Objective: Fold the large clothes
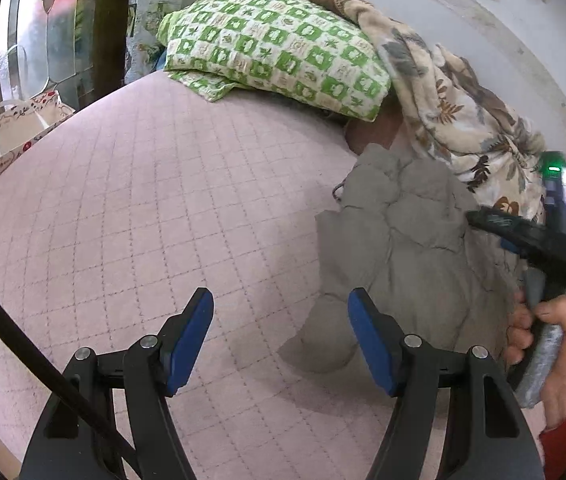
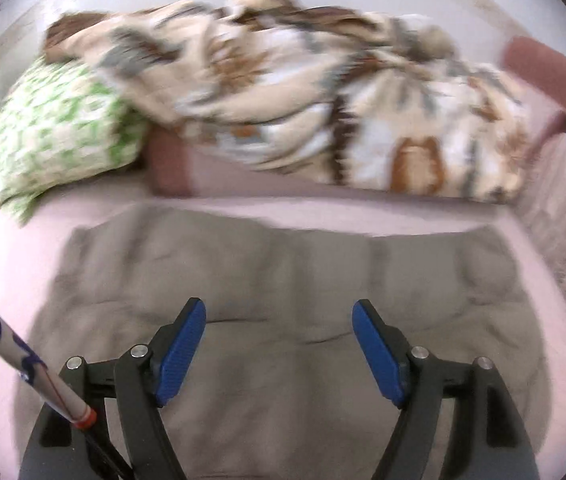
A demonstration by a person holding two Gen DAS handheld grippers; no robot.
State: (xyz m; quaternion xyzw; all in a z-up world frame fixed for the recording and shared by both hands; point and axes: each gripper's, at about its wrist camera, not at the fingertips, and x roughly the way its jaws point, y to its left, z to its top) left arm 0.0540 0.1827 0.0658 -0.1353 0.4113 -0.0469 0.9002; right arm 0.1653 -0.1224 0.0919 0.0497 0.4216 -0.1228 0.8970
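A grey quilted padded garment (image 1: 403, 248) lies folded on the pink quilted bed cover (image 1: 143, 200). My left gripper (image 1: 281, 312) is open and empty above the cover, just left of the garment's near corner. The right gripper body (image 1: 543, 248), held by a hand, hovers over the garment's right side. In the right wrist view, my right gripper (image 2: 279, 320) is open and empty above the middle of the grey garment (image 2: 283, 272), which lies spread flat across the view. That view is blurred.
A green checked pillow (image 1: 279, 40) and a floral blanket (image 1: 455, 108) lie along the wall at the back of the bed; both also show in the right wrist view (image 2: 59, 140), (image 2: 323, 100). A floral tote bag (image 1: 7, 140) stands off the bed's left edge.
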